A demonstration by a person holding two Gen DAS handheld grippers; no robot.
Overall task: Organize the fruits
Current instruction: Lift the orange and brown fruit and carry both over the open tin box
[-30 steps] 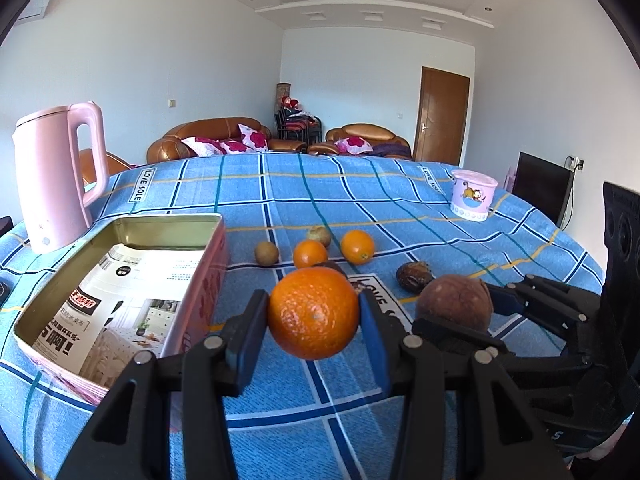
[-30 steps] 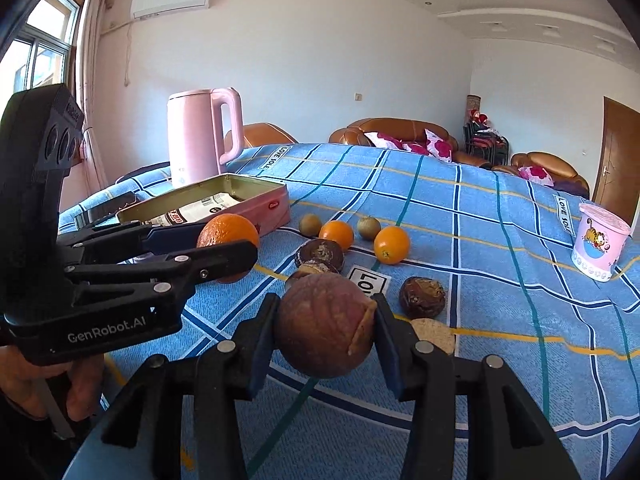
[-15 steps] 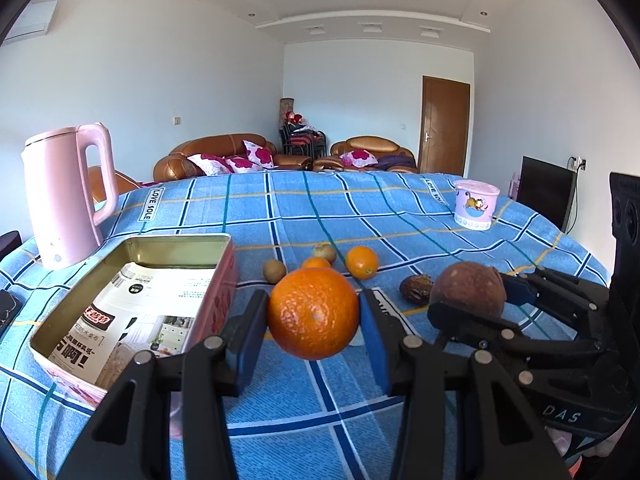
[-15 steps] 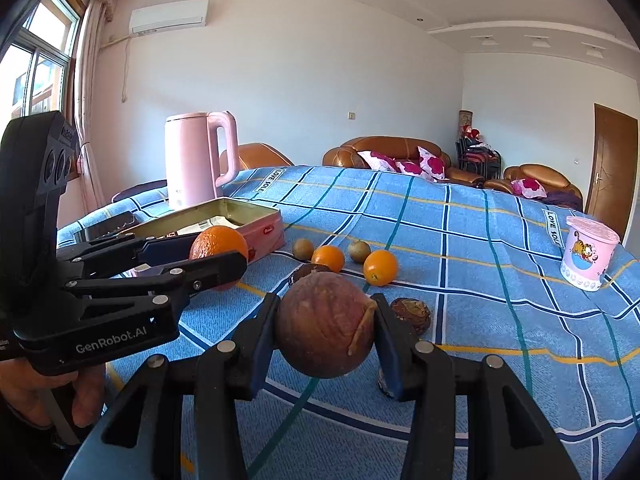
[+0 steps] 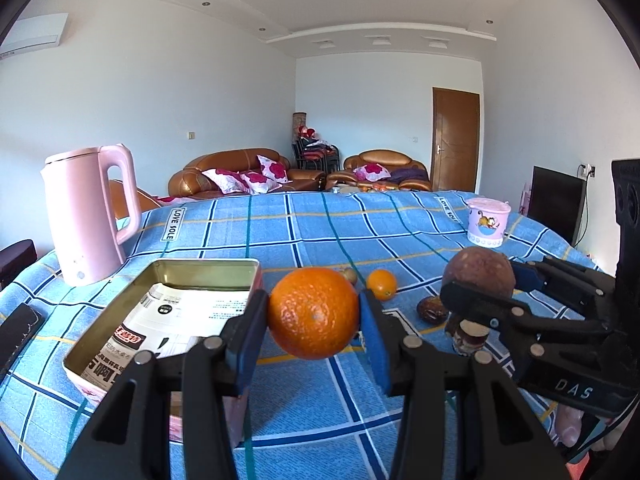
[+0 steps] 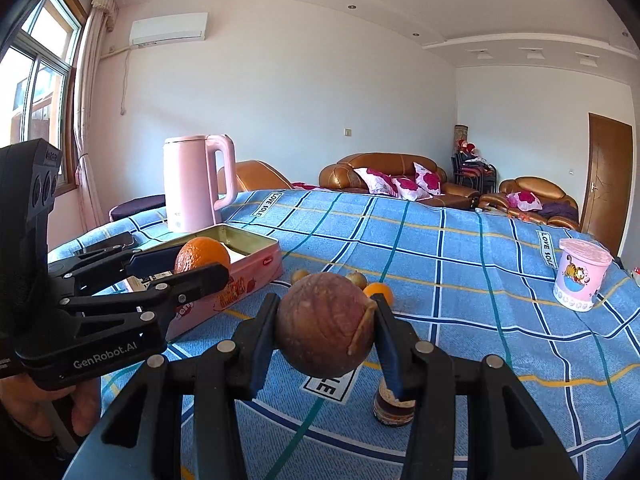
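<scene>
My left gripper is shut on a large orange and holds it above the blue checked cloth, just right of the open pink tin. My right gripper is shut on a brown round fruit, held above the cloth. Each gripper shows in the other's view: the orange by the tin, the brown fruit at right. On the cloth lie a small orange, a kiwi and dark fruits.
A pink kettle stands behind the tin. A pink cup stands at the far right. A dark phone lies at the left edge. The tin holds printed paper. A cut brown fruit lies under my right gripper.
Both grippers have risen with their fruits and tilted up; more ceiling shows. The tin now sits closer under the left gripper. Loose fruits on the cloth have not moved.
</scene>
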